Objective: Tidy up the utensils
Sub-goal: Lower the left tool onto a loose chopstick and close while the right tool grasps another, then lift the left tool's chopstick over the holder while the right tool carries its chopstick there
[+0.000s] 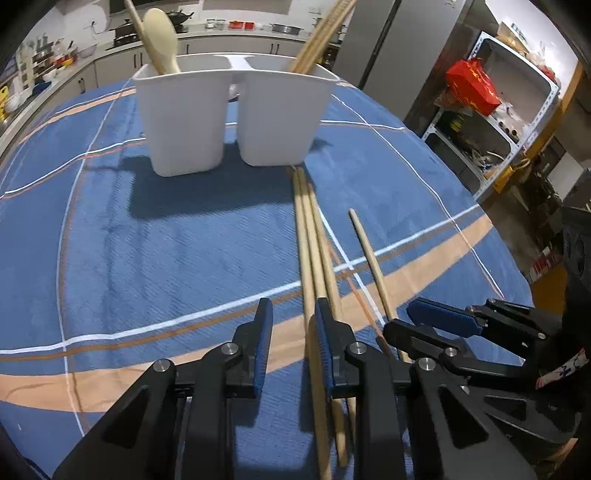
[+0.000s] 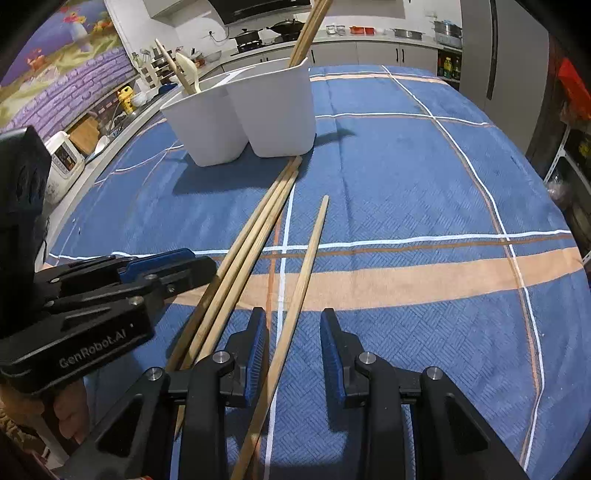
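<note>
A white two-compartment holder (image 1: 232, 114) (image 2: 243, 110) stands on the blue tablecloth. Its left cup holds a cream spoon (image 1: 160, 38) (image 2: 188, 72); its right cup holds several wooden chopsticks (image 1: 321, 33) (image 2: 308, 31). Three long chopsticks (image 1: 314, 240) (image 2: 251, 236) lie together on the cloth, one end at the holder's base. A single chopstick (image 1: 369, 258) (image 2: 303, 273) lies apart to their right. My left gripper (image 1: 293, 317) is open, low over the bundle, which runs by its right finger. My right gripper (image 2: 293, 325) is open, and the single chopstick passes between its fingers.
The blue plaid tablecloth (image 1: 147, 240) (image 2: 424, 184) covers the table. A kitchen counter with pots runs behind. A metal shelf with a red bag (image 1: 472, 86) stands to the right. Each gripper shows in the other's view: the right one (image 1: 476, 325), the left one (image 2: 110, 288).
</note>
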`<state>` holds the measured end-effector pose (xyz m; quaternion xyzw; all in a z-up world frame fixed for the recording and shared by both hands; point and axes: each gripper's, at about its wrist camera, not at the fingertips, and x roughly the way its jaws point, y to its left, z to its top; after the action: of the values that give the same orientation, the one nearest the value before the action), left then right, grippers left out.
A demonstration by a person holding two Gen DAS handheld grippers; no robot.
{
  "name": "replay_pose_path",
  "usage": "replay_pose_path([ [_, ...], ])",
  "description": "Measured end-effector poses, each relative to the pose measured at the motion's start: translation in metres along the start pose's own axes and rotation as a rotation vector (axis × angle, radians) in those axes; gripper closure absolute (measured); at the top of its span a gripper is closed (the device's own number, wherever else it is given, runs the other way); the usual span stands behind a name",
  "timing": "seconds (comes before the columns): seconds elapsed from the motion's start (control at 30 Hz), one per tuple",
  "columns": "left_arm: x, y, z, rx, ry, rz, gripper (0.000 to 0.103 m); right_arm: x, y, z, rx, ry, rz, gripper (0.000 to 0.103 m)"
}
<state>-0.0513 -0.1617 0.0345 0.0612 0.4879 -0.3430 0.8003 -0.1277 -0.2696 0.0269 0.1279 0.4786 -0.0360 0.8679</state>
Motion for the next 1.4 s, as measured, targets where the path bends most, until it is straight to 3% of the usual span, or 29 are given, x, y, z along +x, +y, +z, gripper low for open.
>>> replay_pose_path([
  [0.27, 0.007, -0.007, 0.001, 0.027, 0.012, 0.031, 0.089, 0.000, 0.007, -0.003, -0.054, -0.021, -0.043, 0.070],
  [0.37, 0.011, -0.011, 0.004, 0.031, 0.019, 0.033, 0.097, 0.002, 0.010, -0.002, -0.083, -0.023, -0.078, 0.070],
  [0.47, 0.016, -0.019, 0.009, 0.047, 0.027, 0.066, 0.097, 0.006, 0.012, 0.000, -0.113, -0.019, -0.127, 0.070],
  [0.53, 0.020, -0.022, 0.013, 0.043, 0.031, 0.081, 0.098, 0.007, 0.010, 0.003, -0.112, -0.015, -0.150, 0.078],
  [0.57, 0.021, -0.022, 0.014, 0.035, 0.037, 0.086, 0.098, 0.007, 0.009, 0.005, -0.111, -0.011, -0.166, 0.089],
  [0.7, 0.018, -0.017, 0.012, -0.011, 0.053, 0.101, 0.098, 0.006, -0.004, 0.010, -0.075, 0.014, -0.180, 0.095],
  [0.93, -0.011, 0.022, -0.018, -0.167, 0.084, 0.083, 0.098, -0.008, -0.048, 0.009, 0.021, 0.050, -0.189, 0.096],
  [1.1, -0.036, 0.032, -0.048, -0.151, 0.103, 0.111, 0.098, -0.019, -0.069, 0.004, 0.028, 0.096, -0.169, 0.095],
  [1.23, -0.048, 0.031, -0.044, -0.138, 0.067, 0.087, 0.098, -0.018, -0.071, 0.009, 0.013, 0.146, -0.170, 0.095],
  [1.4, -0.040, 0.037, -0.028, -0.156, 0.096, 0.039, 0.096, -0.009, -0.066, 0.020, -0.006, 0.213, -0.193, 0.089],
])
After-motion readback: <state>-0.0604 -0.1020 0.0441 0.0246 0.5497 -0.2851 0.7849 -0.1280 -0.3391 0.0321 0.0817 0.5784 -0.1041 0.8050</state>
